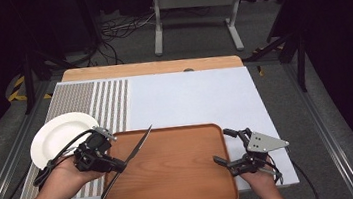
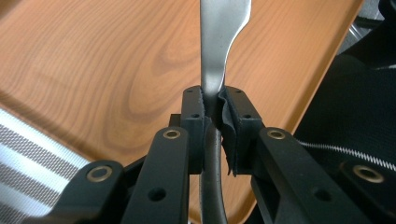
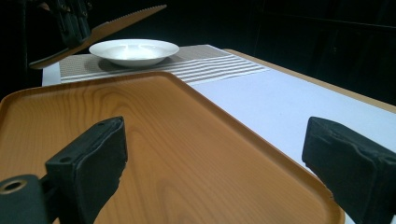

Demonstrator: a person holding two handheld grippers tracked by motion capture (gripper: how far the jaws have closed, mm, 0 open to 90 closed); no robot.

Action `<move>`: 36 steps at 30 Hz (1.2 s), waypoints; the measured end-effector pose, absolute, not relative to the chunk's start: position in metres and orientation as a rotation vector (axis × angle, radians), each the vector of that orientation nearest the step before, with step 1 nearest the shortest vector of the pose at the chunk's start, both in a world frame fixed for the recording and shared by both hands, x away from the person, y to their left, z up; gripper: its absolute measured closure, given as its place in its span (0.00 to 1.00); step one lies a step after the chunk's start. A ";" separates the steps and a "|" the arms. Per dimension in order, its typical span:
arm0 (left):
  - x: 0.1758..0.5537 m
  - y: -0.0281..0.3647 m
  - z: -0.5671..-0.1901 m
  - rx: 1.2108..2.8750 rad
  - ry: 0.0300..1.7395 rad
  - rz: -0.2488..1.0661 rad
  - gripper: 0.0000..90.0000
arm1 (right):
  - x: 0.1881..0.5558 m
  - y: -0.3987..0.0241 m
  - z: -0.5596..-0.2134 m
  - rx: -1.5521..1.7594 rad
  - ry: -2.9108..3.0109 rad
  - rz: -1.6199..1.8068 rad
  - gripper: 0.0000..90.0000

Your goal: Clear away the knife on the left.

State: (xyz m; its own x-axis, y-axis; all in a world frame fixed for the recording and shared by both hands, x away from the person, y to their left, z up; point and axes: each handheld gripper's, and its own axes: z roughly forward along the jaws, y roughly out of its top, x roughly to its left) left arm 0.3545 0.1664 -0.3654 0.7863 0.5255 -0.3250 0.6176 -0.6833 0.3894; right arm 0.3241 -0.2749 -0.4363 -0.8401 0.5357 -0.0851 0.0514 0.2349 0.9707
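Note:
A metal table knife [image 1: 138, 145] hangs tilted over the left edge of the wooden tray [image 1: 178, 177], its serrated tip pointing to the far side. My left gripper [image 1: 120, 163] is shut on the knife near its middle. In the left gripper view the pads [image 2: 194, 109] pinch the flat steel of the knife [image 2: 219, 42] above the tray [image 2: 93, 70]. My right gripper [image 1: 221, 146] rests open at the tray's right edge. Its jaws stand wide apart over the tray [image 3: 154, 126] with nothing between them [image 3: 215, 140]. From there the knife [image 3: 121, 21] shows far off in the left gripper [image 3: 72, 21].
A white deep plate [image 1: 60, 133] sits on a striped placemat [image 1: 89, 102] at the table's left, just behind the left hand. The white table top [image 1: 189, 98] stretches beyond the tray. Past the table stand a metal frame and cables on the floor.

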 end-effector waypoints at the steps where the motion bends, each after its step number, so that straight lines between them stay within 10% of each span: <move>1: 0.354 0.166 -0.365 2.490 0.855 -0.256 0.89 | 0.324 -0.275 -0.436 0.540 2.113 1.637 0.08; 36: 0.359 0.147 -0.418 2.461 0.999 -0.375 0.89 | 0.324 -0.275 -0.436 0.532 2.115 1.641 0.08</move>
